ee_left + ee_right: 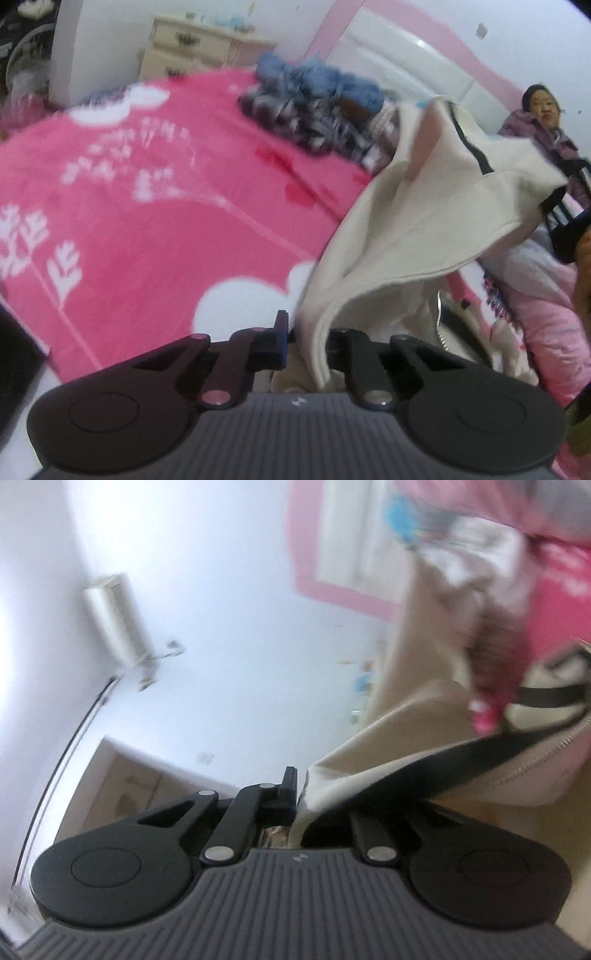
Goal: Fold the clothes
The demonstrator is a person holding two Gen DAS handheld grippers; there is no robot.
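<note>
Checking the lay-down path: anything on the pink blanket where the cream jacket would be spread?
Nothing visible: the cream zip-up jacket with black trim hangs from both grippers over bare pink floral blanket; the dark clothes pile lies farther back.

— What are the surfaces like?
— The cream garment [436,221] is soft matt fleece with a metal zipper [532,768]. The pink blanket [155,192] looks plush.
— And the tools?
— The left gripper [306,339] and right gripper [301,794] are matt black plastic with shiny metal rivets [216,397]. The headboard [406,62] is glossy white.
</note>
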